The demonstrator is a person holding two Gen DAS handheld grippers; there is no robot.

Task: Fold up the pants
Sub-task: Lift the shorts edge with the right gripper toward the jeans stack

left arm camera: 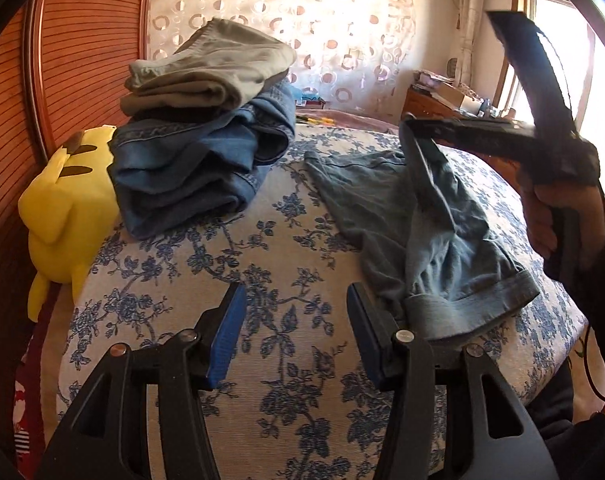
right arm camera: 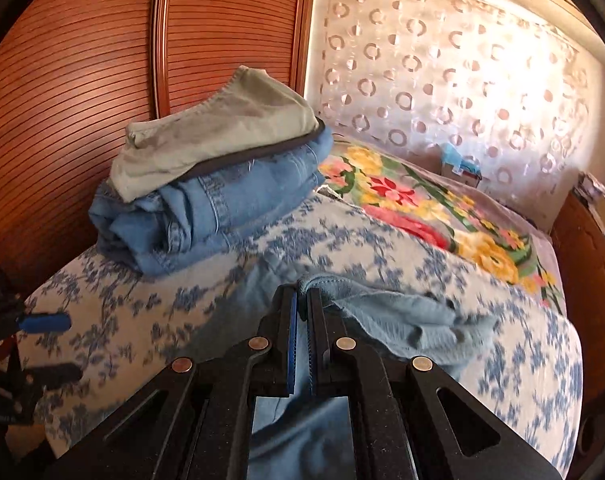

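Grey-blue pants (left arm camera: 442,224) lie crumpled on the right half of the blue-flowered bed cover (left arm camera: 286,248), with a cuffed leg end toward the near edge. My right gripper (right arm camera: 302,296) is shut on a fold of the pants (right arm camera: 402,320) and holds it lifted off the cover. In the left wrist view the right gripper (left arm camera: 412,126) reaches in from the right, held by a hand (left arm camera: 558,208), and cloth hangs from its tip. My left gripper (left arm camera: 296,332) is open above bare cover just left of the cuff, nothing between its blue pads (left arm camera: 226,336). A left gripper pad (right arm camera: 42,322) shows at the left edge.
A stack of folded pants, khaki (left arm camera: 206,76) on blue denim (left arm camera: 198,160), sits at the back left of the bed. A yellow plush toy (left arm camera: 66,208) leans beside it against the slatted wooden door (left arm camera: 82,60). A bright floral blanket (right arm camera: 422,208) lies behind, a wooden nightstand (left arm camera: 434,100) at the right.
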